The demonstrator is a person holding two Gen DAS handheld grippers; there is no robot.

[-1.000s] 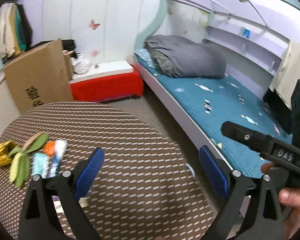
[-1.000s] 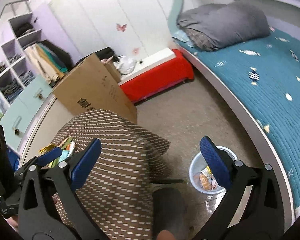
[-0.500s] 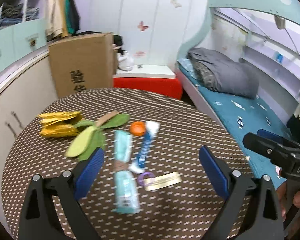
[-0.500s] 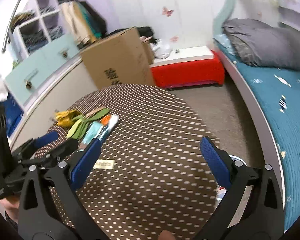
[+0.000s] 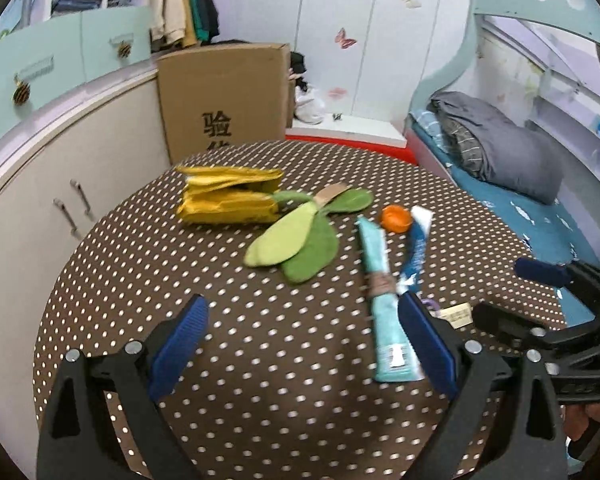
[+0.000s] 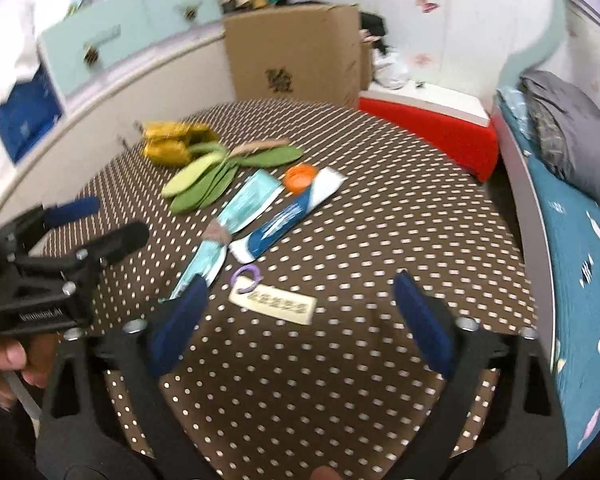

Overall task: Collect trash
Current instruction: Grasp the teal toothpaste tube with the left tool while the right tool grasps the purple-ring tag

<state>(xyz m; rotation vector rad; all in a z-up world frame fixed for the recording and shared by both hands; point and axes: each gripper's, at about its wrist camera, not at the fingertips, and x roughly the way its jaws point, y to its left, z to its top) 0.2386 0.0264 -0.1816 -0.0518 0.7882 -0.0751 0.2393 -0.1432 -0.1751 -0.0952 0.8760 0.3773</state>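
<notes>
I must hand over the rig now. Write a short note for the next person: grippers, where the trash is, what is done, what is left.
Left gripper: jaws open, empty, over the near side of the round brown dotted table.
Right gripper: jaws open, empty, over the small cream paper label and purple plastic ring.
On the table: crumpled yellow foil wrapper, green insoles, orange bottle cap, light teal wrapper, blue-and-white toothpaste tube.
Done: nothing grasped.
Left: pick up every piece. No bin shows in these views.
</notes>
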